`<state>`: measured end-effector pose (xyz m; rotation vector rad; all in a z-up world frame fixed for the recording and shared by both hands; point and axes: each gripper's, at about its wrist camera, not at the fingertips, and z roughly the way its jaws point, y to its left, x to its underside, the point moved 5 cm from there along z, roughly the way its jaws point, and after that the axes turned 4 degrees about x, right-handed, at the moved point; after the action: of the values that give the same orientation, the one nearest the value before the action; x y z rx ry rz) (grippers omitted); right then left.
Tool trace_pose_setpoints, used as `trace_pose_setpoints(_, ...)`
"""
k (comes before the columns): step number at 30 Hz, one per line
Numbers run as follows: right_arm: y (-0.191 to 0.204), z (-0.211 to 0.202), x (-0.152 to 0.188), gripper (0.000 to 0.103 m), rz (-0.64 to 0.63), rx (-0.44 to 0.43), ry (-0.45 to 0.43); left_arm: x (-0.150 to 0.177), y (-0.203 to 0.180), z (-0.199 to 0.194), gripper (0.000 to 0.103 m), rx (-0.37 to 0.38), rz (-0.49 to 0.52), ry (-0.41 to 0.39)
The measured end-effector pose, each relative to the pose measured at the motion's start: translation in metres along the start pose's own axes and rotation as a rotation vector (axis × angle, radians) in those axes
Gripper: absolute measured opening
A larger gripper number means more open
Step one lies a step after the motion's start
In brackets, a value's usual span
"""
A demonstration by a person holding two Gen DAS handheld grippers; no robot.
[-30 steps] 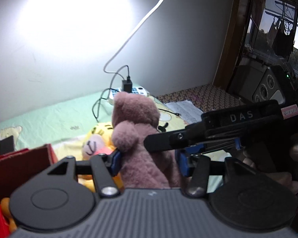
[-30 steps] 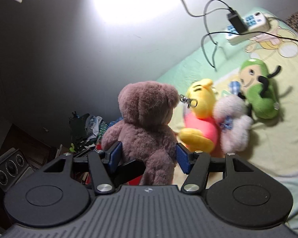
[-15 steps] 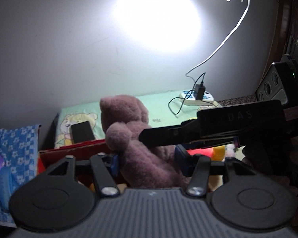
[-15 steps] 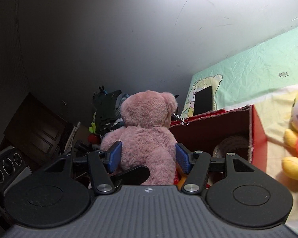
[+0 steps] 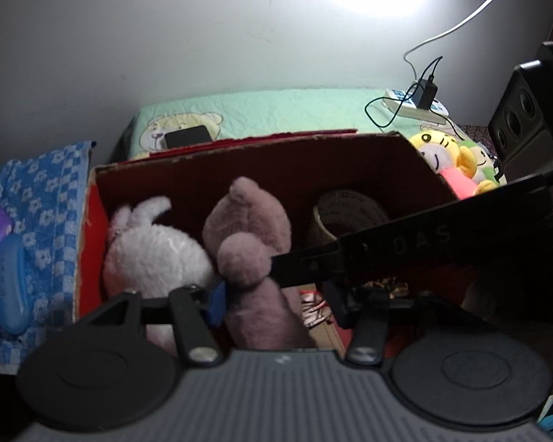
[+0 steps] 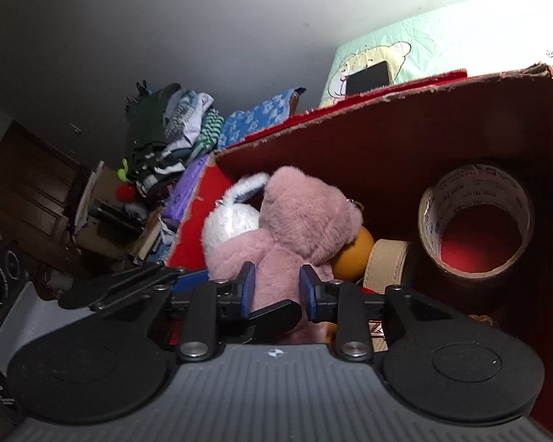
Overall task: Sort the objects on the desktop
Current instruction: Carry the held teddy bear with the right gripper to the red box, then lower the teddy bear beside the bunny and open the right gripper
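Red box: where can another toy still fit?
There's a gap in the red box between the pink teddy bear and the tape roll. The left end is crowded by the white bunny. Outside, the green sheet right of the phone is bare.

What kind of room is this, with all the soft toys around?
Most likely a bedroom at home. A bed sheet printed with cartoon bears lies against the wall, folded clothes are piled beside it, and a red cardboard box on the bed holds plush toys.
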<state>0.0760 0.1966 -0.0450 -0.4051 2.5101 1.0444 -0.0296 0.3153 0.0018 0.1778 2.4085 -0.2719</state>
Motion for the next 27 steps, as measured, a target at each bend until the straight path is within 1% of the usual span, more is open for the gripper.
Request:
trace_pose_setpoints(2,0.002,0.001,0.000,0.032,0.004,0.001,0.004,0.001,0.002,0.005,0.052,-0.016,0.009,0.015)
trace_pose_setpoints(5,-0.001,0.007,0.000,0.032,0.011,0.018,0.019,0.006,0.011,0.012,0.052,0.003,-0.027,0.046)
trace_pose_setpoints(8,-0.004,0.006,0.000,0.032,0.038,-0.018,0.031,0.011,0.015,0.008,0.051,0.018,-0.050,0.048)
trace_pose_setpoints(11,-0.007,-0.002,-0.005,0.032,0.062,-0.037,-0.002,0.014,0.016,0.004,0.051,0.034,-0.061,0.048)
trace_pose_setpoints(12,-0.008,-0.005,-0.006,0.032,0.068,-0.033,-0.015,0.015,0.015,0.002,0.051,0.038,-0.061,0.049)
trace_pose_setpoints(14,-0.012,-0.003,-0.010,0.032,0.072,0.004,-0.027,0.016,0.013,0.002,0.051,0.043,-0.055,0.053)
trace_pose_setpoints(16,-0.017,0.005,-0.009,0.032,0.070,0.061,-0.004,0.017,0.012,0.003,0.051,0.039,-0.045,0.055)
trace_pose_setpoints(17,-0.019,0.009,-0.008,0.032,0.081,0.065,0.013,0.018,0.012,0.004,0.051,0.038,-0.047,0.059)
trace_pose_setpoints(19,-0.020,0.015,-0.006,0.031,0.105,0.041,0.027,0.020,0.014,0.006,0.051,0.022,-0.053,0.070)
trace_pose_setpoints(24,-0.001,0.025,-0.001,0.033,0.052,0.024,0.056,0.021,0.023,0.002,0.051,0.002,-0.071,0.066)
trace_pose_setpoints(27,0.004,0.028,0.000,0.033,0.007,0.054,0.051,0.021,0.029,0.001,0.051,-0.010,-0.096,0.070)
